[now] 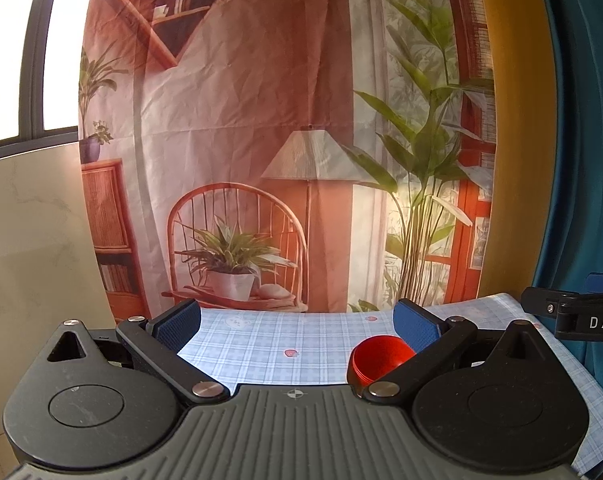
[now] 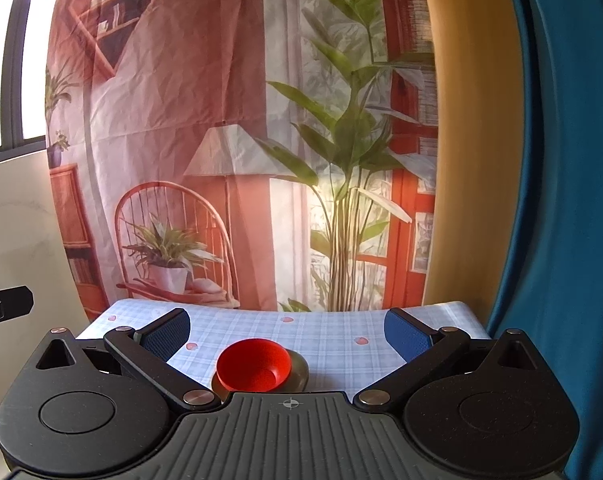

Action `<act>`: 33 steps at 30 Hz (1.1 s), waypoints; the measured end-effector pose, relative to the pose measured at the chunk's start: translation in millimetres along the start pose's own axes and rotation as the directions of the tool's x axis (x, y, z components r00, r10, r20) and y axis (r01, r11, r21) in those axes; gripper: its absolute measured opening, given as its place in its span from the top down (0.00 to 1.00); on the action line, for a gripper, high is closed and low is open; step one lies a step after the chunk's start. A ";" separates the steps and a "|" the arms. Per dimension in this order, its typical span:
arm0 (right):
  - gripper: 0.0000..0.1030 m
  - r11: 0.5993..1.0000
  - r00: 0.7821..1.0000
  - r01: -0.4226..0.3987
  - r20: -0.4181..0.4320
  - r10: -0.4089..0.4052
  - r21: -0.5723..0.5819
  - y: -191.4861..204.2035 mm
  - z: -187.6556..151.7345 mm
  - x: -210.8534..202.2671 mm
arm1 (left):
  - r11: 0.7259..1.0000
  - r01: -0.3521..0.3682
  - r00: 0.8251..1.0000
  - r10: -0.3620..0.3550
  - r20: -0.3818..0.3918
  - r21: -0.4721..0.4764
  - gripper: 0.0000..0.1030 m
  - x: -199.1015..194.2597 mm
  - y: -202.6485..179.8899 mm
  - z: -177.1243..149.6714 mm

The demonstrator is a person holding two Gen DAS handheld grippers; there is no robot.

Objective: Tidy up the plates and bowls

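Note:
A red bowl (image 2: 254,366) sits on a dull gold-brown plate (image 2: 299,372) on the checked tablecloth, close below and between my right gripper's fingers. My right gripper (image 2: 287,332) is open and empty above the table. In the left wrist view the red bowl (image 1: 381,358) lies low at the right, partly hidden behind my left gripper's right finger. My left gripper (image 1: 297,322) is open and empty. The plate is hidden in the left wrist view.
The table (image 2: 333,332) with a light blue checked cloth ends at a printed wall hanging (image 1: 261,140) behind it. A yellow and teal curtain (image 2: 541,160) hangs at the right. The right gripper's body (image 1: 573,316) shows at the left view's right edge.

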State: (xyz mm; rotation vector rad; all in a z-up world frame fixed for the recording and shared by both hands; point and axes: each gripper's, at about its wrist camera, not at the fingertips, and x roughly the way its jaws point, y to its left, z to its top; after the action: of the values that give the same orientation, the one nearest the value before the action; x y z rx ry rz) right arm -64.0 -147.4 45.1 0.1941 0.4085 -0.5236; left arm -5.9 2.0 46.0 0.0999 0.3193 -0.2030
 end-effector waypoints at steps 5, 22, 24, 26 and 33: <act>0.00 1.000 1.000 -0.002 0.001 0.002 0.004 -0.1 -0.5 -0.7 | 1.000 -0.001 1.000 0.001 0.007 -0.013 0.00 -0.2 2.0 -3.1; 0.00 1.000 1.000 -0.004 -0.008 0.005 0.019 -4.2 -2.4 0.8 | 0.999 -0.030 1.000 0.030 -0.005 -0.010 0.00 5.7 3.6 -8.3; 0.00 1.000 1.000 -0.003 -0.010 0.003 0.021 -5.1 -2.9 1.1 | 1.000 -0.027 1.000 0.027 -0.005 -0.007 0.00 5.5 4.0 -8.4; 0.00 1.000 1.000 -0.003 -0.011 0.003 0.021 -4.7 -3.4 1.8 | 1.000 -0.024 1.000 0.024 -0.005 -0.006 0.00 5.3 4.5 -8.3; 0.00 1.000 1.000 -0.008 -0.014 0.009 0.020 -5.5 -3.9 3.5 | 1.000 -0.022 1.000 0.022 -0.003 -0.003 0.00 4.8 5.1 -8.6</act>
State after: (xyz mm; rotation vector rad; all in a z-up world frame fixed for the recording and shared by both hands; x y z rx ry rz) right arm -65.4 -152.6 39.7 0.2191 0.4163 -0.5183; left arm -3.0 7.1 36.6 0.1008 0.3216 -0.1807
